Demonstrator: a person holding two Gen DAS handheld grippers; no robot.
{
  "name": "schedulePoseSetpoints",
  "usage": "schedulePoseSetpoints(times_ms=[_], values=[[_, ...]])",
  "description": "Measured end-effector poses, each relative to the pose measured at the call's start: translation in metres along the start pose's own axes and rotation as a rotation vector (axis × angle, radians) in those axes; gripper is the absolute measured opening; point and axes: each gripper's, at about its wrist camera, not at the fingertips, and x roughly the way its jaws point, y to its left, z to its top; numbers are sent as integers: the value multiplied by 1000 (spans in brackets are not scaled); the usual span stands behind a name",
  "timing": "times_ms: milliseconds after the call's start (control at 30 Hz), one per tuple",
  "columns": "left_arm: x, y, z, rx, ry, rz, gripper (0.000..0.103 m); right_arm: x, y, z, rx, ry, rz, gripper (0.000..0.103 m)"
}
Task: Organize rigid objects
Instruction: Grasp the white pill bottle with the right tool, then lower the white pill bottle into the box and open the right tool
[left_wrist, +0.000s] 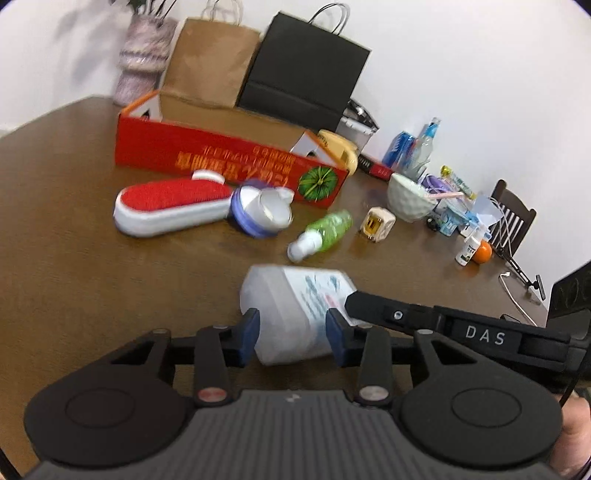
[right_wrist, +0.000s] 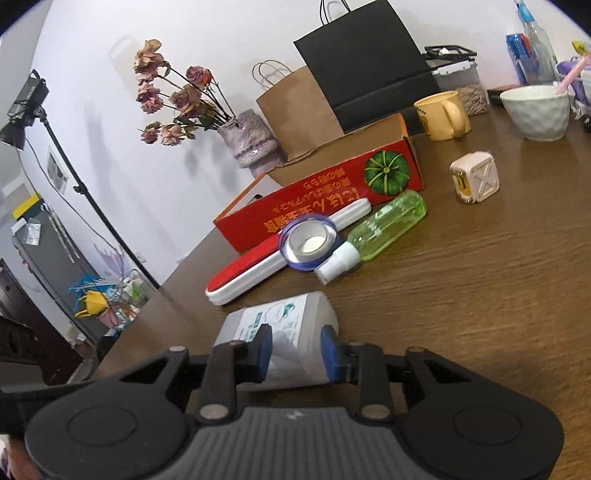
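A white translucent bottle (left_wrist: 295, 310) with a printed label lies over the brown table, held from both sides. My left gripper (left_wrist: 293, 332) is shut on one end of it. My right gripper (right_wrist: 295, 350) is shut on the same bottle (right_wrist: 284, 332); its black finger (left_wrist: 373, 306) shows in the left wrist view against the bottle's right side. Beyond lie a red and white lint brush (left_wrist: 173, 206), a purple-rimmed round tin (left_wrist: 258, 212), a green spray bottle (left_wrist: 321, 234) and a cream cube charger (left_wrist: 377, 224). An open red cardboard box (left_wrist: 221, 155) stands behind them.
A brown paper bag (left_wrist: 210, 59), a black paper bag (left_wrist: 306, 70) and a vase (left_wrist: 144, 59) stand at the back wall. A yellow mug (right_wrist: 441, 114), white bowl (right_wrist: 535, 110), drink bottles (left_wrist: 421, 147), an orange (left_wrist: 483, 252) and small clutter fill the table's right side.
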Motion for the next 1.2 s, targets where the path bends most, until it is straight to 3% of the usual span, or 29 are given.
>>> schedulePoseSetpoints(times_ms=[67,167,267,367,567,767,900,1200], values=[[7,5,7,-23,19,-18,46,7,0,5,-6,18,5,39],[16,12,12,-56,39,-51,43,15,-4,10,31,46,33,36],[13,11,12,-40,6,-28,30,16,-2,12,25,50,22,33],[9,10,16,-34,-21,-6,29,13,5,16,-2,40,20,29],[2,2,42,-7,-82,-7,29,9,17,44,-32,-27,26,29],[-1,-2,112,60,-172,-44,29,13,39,116,-97,-120,32,29],[13,2,158,73,-188,-55,29,30,56,166,-156,-160,3,29],[71,33,255,45,-148,-21,29,110,49,262,-99,-120,16,29]])
